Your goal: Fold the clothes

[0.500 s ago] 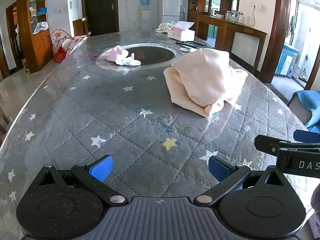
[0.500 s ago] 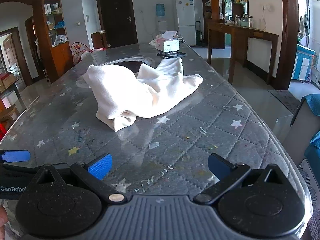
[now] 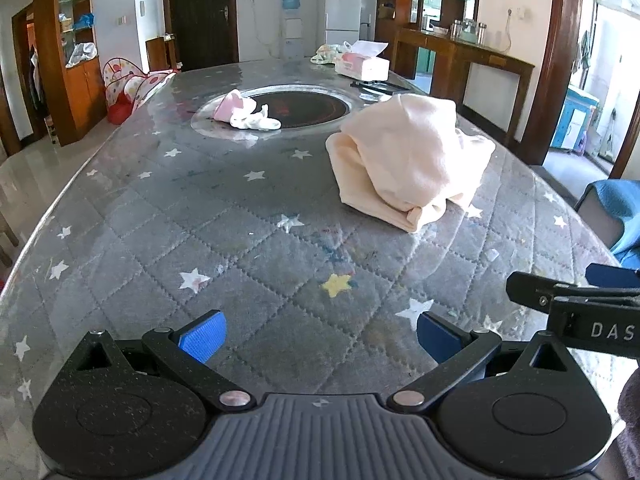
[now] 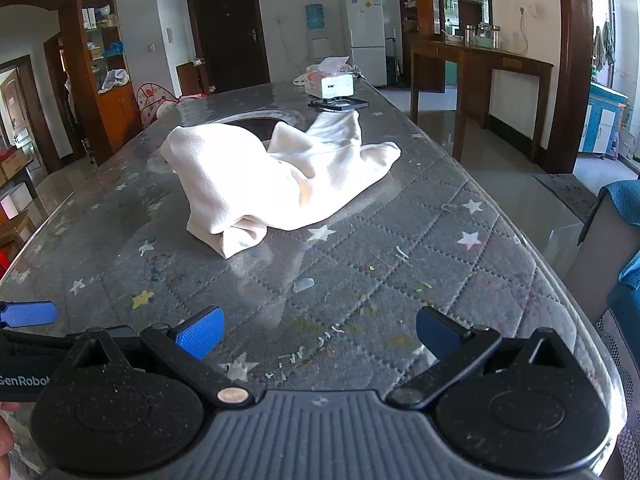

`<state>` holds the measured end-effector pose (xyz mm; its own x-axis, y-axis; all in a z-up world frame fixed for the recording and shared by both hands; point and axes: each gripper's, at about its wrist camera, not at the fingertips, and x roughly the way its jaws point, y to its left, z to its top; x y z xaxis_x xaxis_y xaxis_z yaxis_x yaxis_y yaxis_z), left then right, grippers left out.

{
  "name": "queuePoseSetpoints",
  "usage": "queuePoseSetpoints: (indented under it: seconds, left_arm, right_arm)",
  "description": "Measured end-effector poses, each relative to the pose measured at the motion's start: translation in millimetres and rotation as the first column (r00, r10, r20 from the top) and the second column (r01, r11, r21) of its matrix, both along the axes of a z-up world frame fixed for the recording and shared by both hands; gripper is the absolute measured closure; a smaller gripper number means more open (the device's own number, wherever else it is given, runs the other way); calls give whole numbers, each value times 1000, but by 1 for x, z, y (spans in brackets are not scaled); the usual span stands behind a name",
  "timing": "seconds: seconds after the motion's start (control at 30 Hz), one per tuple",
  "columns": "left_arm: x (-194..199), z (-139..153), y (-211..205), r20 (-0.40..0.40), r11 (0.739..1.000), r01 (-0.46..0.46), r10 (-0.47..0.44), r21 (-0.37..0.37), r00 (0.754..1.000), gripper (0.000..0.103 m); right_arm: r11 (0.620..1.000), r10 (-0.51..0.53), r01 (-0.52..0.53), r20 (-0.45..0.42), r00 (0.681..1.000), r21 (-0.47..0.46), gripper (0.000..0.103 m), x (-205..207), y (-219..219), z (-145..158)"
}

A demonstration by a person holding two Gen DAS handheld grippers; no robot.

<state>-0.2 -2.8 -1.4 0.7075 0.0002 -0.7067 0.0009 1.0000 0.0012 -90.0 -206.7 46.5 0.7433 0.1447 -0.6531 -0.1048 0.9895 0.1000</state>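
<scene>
Nearest in the left wrist view, the left gripper [image 3: 322, 338] is held low over the table [image 3: 160, 216]. Its jaws are spread wide and nothing is held between the blue pads [image 3: 204, 334]. Just to its right, part of the right gripper is seen from the side, and the white letters "DAS" can be read on it. In the right wrist view, the right gripper [image 4: 318, 334] is also held wide open, with nothing in it. At the left edge of that view, part of the left gripper is seen, with "GenRobo" written on a black strap.

The table is covered by a grey quilted cloth [image 4: 400, 280] with white stars and one yellow star [image 3: 338, 285]. Small scraps and crumbs [image 4: 400, 252] are scattered on it in front of the right gripper.

Farther on, the cream garment [image 3: 408, 160] is found lying in a crumpled heap on the table, well apart from both grippers. Nothing is set between the grippers and it.

Behind it, a round dark plate [image 3: 304, 104] is sunk into the table. A small pink and white cloth [image 3: 244, 114] is laid on its edge. Past that, a flat black thing [image 4: 338, 104] and a tissue box [image 4: 330, 84] are set near the far end.

Farthest off, a white fridge [image 4: 364, 36], a water cooler [image 3: 291, 20], a dark door [image 3: 202, 12], a wooden side table [image 4: 480, 68] with jars and a spotted play tent [image 3: 132, 84] are seen.
</scene>
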Motion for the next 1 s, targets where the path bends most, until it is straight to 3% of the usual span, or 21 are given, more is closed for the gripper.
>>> queuePoseSetpoints:
  seconds: [1.0]
  left_arm:
    - [5,-6,0,-45,1000,-9,9,5,999,0]
  right_arm:
    - [1000,-10,9,-32,999,-14,0,3,0,-6]
